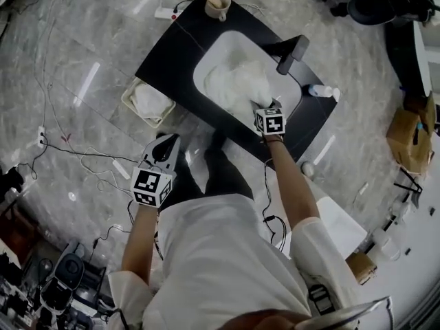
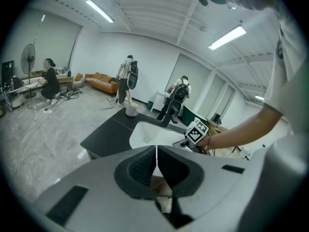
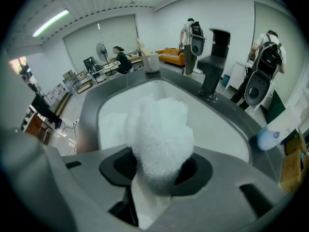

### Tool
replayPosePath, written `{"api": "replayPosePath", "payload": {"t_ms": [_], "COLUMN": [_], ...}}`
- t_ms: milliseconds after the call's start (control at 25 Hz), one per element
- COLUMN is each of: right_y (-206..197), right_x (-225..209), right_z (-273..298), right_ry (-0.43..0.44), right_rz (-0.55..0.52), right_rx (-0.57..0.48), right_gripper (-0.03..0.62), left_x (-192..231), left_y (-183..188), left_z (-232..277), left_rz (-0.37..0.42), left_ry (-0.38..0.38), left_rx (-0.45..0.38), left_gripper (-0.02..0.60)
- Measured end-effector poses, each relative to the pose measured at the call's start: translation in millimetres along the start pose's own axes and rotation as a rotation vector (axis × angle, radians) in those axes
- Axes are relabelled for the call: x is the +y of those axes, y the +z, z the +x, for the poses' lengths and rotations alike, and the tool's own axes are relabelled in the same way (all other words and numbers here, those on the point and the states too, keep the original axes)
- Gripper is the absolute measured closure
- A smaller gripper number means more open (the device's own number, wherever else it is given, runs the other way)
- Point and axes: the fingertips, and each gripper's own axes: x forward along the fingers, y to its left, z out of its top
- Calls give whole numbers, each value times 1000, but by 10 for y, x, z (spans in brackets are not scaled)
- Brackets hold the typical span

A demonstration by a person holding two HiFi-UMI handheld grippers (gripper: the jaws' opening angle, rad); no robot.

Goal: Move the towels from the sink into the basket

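White towels (image 1: 237,84) lie heaped in the white sink (image 1: 213,57), which is set in a black counter. My right gripper (image 1: 260,107) hangs over the sink's near side, shut on a bunched white towel (image 3: 159,134) that bulges up between the jaws. More towel (image 3: 113,124) lies in the basin below it. The cream basket (image 1: 132,107) stands on the floor left of the counter with a white towel (image 1: 151,102) inside. My left gripper (image 1: 165,150) is near the basket, off the counter. In the left gripper view its pads (image 2: 149,166) meet with nothing between them.
A black faucet (image 1: 292,53) stands at the sink's far right rim. A cup (image 1: 218,5) sits at the counter's far corner and a bottle (image 1: 320,91) at its right edge. Cables and a power strip (image 1: 165,14) lie on the floor. People stand beyond the counter.
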Motion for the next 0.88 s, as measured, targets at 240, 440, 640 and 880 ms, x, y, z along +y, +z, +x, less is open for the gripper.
{"api": "replayPosePath", "payload": {"t_ms": [240,440,640,880], "right_y": [336,730,1084,1387], "right_x": [388,572,759,956], "right_z": [-852,-1499,-2122,-2773], "right_ry": [7,-2,9,43], "right_rz": [-55,-77,-65,15], "right_rx": [-107,-237,-367,-526], "right_gripper": [419,424,425,425], "left_x": [-23,-97,-236,-292], "left_y": [426,675,850,1048], "left_z": [-385,-657,-937,-1270], "left_rz": [31,44,47,68], "left_ry": [-8,-8,-19,0], "left_rx": [-61,-114,-156,-218], "left_gripper": [572,572,572,572]}}
